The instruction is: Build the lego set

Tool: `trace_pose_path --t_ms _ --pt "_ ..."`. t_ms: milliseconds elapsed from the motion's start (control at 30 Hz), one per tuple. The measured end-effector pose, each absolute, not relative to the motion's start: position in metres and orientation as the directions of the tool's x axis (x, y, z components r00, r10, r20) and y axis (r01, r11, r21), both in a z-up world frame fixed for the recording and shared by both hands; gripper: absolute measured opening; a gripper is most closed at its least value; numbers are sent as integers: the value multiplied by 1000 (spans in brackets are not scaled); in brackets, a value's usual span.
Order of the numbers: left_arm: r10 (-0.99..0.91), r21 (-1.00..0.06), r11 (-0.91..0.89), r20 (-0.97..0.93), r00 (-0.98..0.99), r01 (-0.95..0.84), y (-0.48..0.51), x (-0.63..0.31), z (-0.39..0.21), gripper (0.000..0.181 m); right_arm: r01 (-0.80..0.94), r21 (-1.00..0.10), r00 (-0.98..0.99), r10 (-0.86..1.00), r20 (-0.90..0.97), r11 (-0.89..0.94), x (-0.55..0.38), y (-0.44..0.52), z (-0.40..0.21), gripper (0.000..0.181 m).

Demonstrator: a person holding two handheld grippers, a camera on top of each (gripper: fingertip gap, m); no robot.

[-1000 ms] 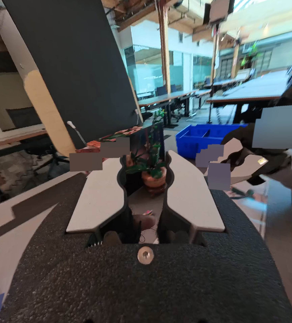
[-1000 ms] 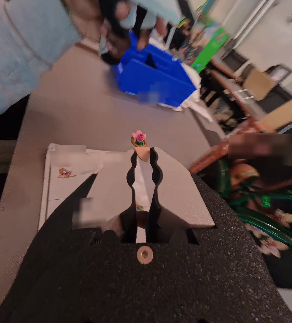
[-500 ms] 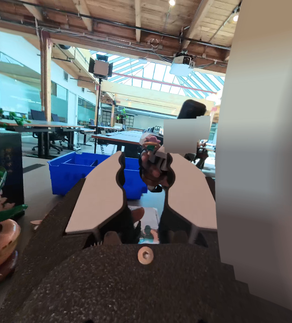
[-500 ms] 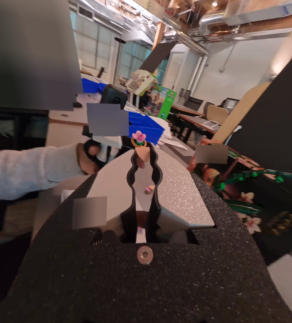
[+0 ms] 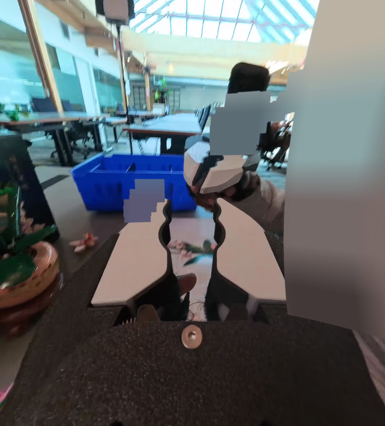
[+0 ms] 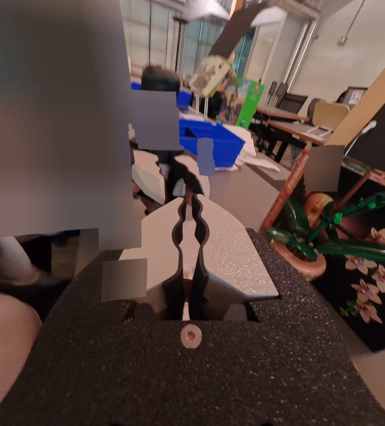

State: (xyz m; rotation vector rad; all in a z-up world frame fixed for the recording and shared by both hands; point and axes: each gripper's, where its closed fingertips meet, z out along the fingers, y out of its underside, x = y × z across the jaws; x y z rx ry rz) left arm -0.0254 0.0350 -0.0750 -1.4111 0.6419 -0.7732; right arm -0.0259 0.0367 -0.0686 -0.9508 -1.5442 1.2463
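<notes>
Straight ahead of my left gripper (image 5: 191, 207), whose jaws are spread and empty, 1 loose sprig (image 5: 196, 247) lies flat, its long axis crosswise to the fingers. The right gripper (image 6: 188, 199) faces it, jaws nearly together; I can't see any piece in them. The potted plant (image 6: 302, 260) sits to its right. I judge the left nearer the sprig.

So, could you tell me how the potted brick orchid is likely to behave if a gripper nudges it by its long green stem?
The brick orchid would probably tip rather than slide: its long stem leans far out past the small round pot. The stem looks built from thin linked segments, so it may flex or pop apart. Loose petal pieces on the table suggest that the parts detach easily.
</notes>
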Motion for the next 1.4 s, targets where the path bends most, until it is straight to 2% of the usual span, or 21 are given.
trace_pose_path --t_ms 33,200,333,567,800,933,1033,1233,1300,1400 --pt "-768 -999 -31 48 638 38 37 -31 -86 34 72 -972 -293 936 192 222 -25 40 -82 5" --pt "-632 -943 -213 -66 772 -255 37 -75 -139 33 403 -879 -345 932 110 253 -5 48 -161 11" --pt "-619 -933 -238 -68 783 -269 30 -78 -149 32 551 -789 -393 918 42 272 4 38 -202 20" --pt "-691 -876 -265 -118 713 -402 10 -62 -175 32 590 -694 -490 866 99 413 -15 44 -222 25" --pt "-703 -883 -264 -100 705 -388 7 -61 -180 32 591 -658 -588 807 46 468 -25 46 -237 27" --pt "-721 -876 -271 -90 687 -398 6 -57 -186 32 596 -660 -591 806 26 458 -21 43 -240 9" --pt "-734 -869 -279 -81 674 -409 5 -53 -191 32 603 -671 -563 826 24 431 -16 43 -240 7" --pt "-757 -841 -302 -75 650 -449 1 -48 -201 32 559 -694 -594 803 47 453 -11 36 -230 19" --pt "-763 -840 -295 -79 642 -455 0 -48 -202 32 510 -696 -633 769 95 506 -15 31 -224 21" --pt "-765 -837 -294 -84 639 -462 -1 -48 -202 32 438 -630 -698 684 212 641 -22 31 -228 24"
